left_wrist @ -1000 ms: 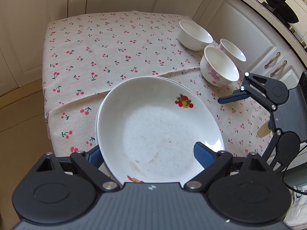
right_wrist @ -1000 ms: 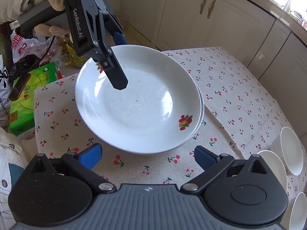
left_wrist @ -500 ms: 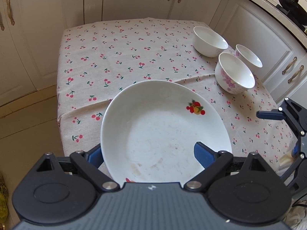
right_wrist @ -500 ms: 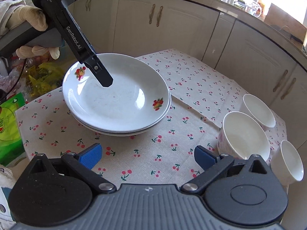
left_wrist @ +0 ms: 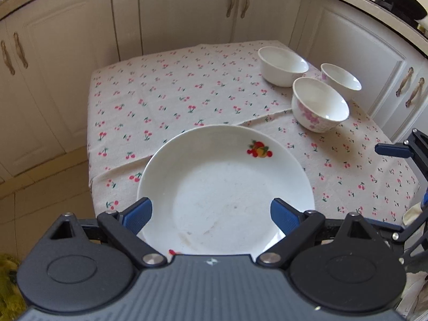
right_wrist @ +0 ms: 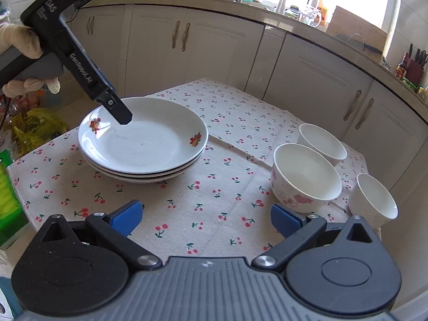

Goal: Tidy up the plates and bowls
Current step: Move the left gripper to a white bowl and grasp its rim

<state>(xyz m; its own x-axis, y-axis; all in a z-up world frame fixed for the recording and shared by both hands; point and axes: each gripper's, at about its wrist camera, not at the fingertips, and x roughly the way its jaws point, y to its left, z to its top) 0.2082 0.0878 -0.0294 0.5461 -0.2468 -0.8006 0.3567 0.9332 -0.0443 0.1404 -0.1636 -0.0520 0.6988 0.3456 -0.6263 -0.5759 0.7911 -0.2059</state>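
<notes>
The left gripper (left_wrist: 211, 215) hangs over the near rim of the plates (right_wrist: 143, 139), a stack of white dishes with fruit prints on a cherry-print cloth (left_wrist: 174, 101). Its jaws stand wide apart, one blue pad at the stack's left edge and the other over the dish's right side. From the right wrist view the one finger (right_wrist: 120, 112) that shows hangs just above the top dish's inner surface near its far-left rim; whether it touches the dish is hard to tell from this angle, but nothing is clamped. A gloved hand (right_wrist: 21, 45) grips that tool's handle up and to the left.

The right gripper (right_wrist: 206, 220) is also spread wide, with only cloth between its pads. The plates lie ahead of it and to the left, well apart from its fingertips. Three bowls (right_wrist: 306, 178) stand ahead to its right: a pink-flowered one closest, just beyond the right pad, a plain white one behind it, and a smaller white one off to the right near the table corner. From the left gripper these bowls sit far ahead and to the right, past the plates, clustered near the cloth's far right edge, and the right gripper's blue tip (left_wrist: 393, 150) shows at the frame's right edge.
</notes>
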